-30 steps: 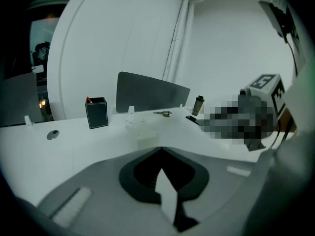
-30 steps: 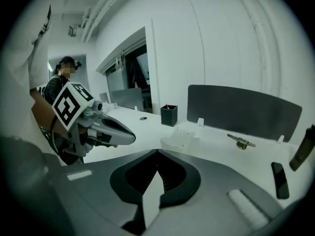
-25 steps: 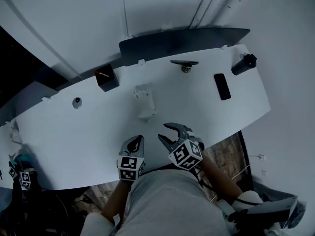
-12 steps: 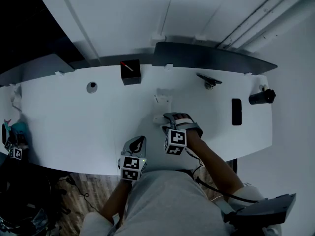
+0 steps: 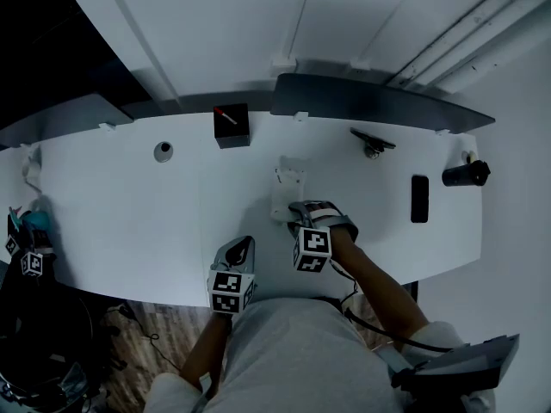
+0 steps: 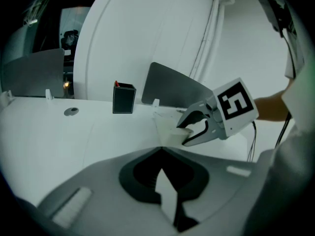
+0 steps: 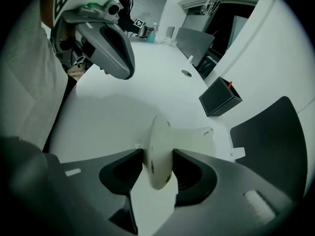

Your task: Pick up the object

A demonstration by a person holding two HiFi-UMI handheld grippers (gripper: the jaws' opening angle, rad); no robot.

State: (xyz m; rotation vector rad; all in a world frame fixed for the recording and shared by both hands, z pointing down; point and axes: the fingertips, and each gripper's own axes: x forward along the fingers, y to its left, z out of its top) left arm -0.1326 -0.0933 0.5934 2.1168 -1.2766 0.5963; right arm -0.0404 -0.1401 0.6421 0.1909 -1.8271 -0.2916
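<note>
- The right gripper [image 5: 301,210] [image 7: 157,159] points steeply down at the middle of the white table [image 5: 129,205]. Its jaws have just been closing, and both pads now press on the near, rounded end of the white object [image 5: 288,183] [image 7: 189,137].
- The white object lies on the table. It stretches away from the right gripper toward the black box [image 5: 231,126] [image 7: 220,97] at the far edge, but stays well apart from it.
- The left gripper [image 5: 240,249] [image 6: 161,154] is clenched with nothing between its jaws. It hangs over the table's near edge, just left of the right gripper [image 6: 183,134].
- From the left gripper view, the white object [image 6: 167,129] sits with its end between the right gripper's two fingers.
- A dark panel [image 5: 379,106] stands behind the table.
- A phone [image 5: 419,199] lies far to the right.
</note>
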